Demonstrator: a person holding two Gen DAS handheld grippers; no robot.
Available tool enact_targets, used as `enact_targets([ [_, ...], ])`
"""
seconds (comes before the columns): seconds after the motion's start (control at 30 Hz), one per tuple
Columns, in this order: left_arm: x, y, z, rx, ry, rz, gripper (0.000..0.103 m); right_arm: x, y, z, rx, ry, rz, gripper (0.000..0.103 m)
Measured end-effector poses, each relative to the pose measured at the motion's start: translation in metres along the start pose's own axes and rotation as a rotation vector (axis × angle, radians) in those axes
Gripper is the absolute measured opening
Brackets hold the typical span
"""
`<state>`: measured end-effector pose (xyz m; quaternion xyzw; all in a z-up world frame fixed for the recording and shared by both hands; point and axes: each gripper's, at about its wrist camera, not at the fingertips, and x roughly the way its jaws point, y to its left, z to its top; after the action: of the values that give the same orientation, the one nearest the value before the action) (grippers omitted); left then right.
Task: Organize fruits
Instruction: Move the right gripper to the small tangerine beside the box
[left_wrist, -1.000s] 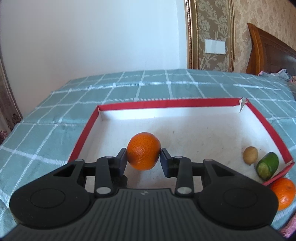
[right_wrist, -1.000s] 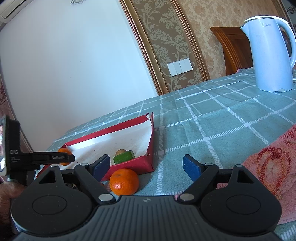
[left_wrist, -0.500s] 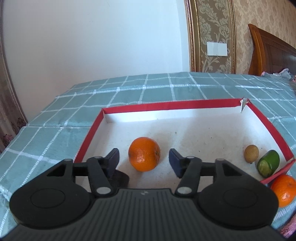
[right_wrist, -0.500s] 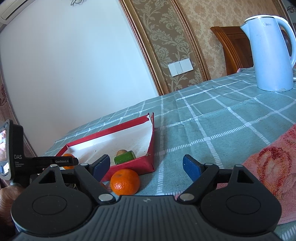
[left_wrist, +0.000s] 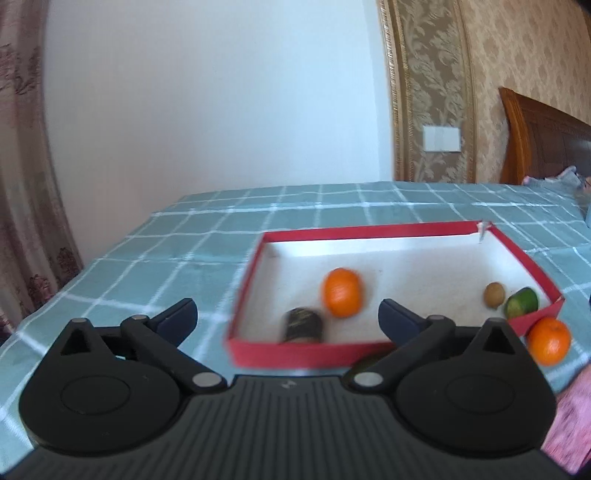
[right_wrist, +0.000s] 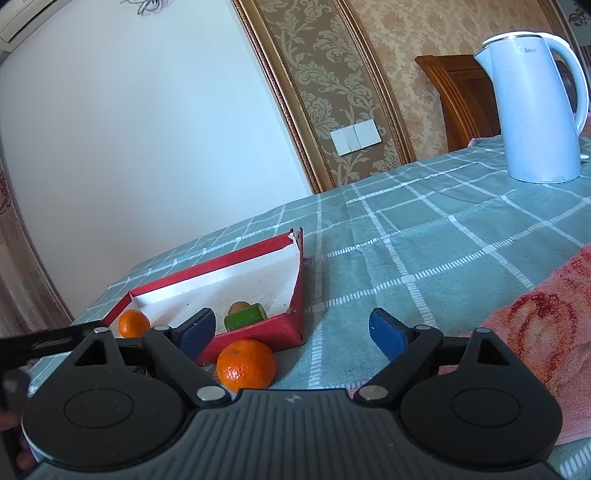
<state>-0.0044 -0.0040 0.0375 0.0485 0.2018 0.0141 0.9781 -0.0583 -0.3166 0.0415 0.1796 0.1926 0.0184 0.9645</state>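
Currently looking along two pairs of tongs over a green checked tablecloth (right_wrist: 443, 240). Left tongs (left_wrist: 288, 314) opening to their widest, gripping nothing, pointing into a shallow red box (left_wrist: 303, 354). Straight ahead, in line with the gap between the spread tips but beyond them and untouched, one orange (left_wrist: 341, 292) resting on the white box floor, blurred. Just short of it, nearer the tips, one dark cylinder-like thing (left_wrist: 303, 325), too smeared to identify. Further ahead and to the right of the left tongs, in the box corner, one small brown fruit (left_wrist: 494, 294) close beside one green fruit (left_wrist: 521, 302). Right tongs (right_wrist: 291, 328) opening too, wide, holding nothing. Just ahead of them, close to their left finger, a second orange (right_wrist: 246, 365) lying on the cloth outside the box, just beside its near wall. Possible trouble: the orange in the box rolling free with nothing steadying it, or getting knocked by a spread finger. Also the off-centre second orange squirting sideways on closing, or a finger catching the thin box wall and shoving the whole box. Count: two oranges, one brown fruit, one green fruit, one unidentified dark item, one red box, one white kettle (right_wrist: 535, 107) far ahead to the right, one pink towel (right_wrist: 535, 332) beside the right finger of the right tongs, two pairs of tongs.
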Motion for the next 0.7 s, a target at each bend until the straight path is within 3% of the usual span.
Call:
enact_targets([
  [0.13, -0.001, 0.030, -0.014, -0.051, 0.033, 0.049, 0.103, 0.003, 0.000, 0.000, -0.002, 0.015, 0.003, 0.091],
  [0.23, 0.009, 0.044, -0.025, -0.101, 0.118, 0.050, 0.103, 0.004, 0.001, 0.000, -0.010, 0.021, 0.004, 0.091],
  [0.37, 0.018, 0.058, -0.026, -0.192, 0.169, 0.025, 0.103, 0.006, 0.006, -0.001, -0.038, 0.041, 0.006, 0.091],
  [0.53, 0.023, 0.079, -0.031, -0.311, 0.212, 0.009, 0.103, 0.007, 0.023, -0.003, -0.153, 0.058, 0.026, 0.091],
  [0.7, 0.019, 0.081, -0.034, -0.326, 0.215, 0.021, 0.103, 0.016, 0.049, -0.008, -0.312, 0.114, 0.035, 0.091],
])
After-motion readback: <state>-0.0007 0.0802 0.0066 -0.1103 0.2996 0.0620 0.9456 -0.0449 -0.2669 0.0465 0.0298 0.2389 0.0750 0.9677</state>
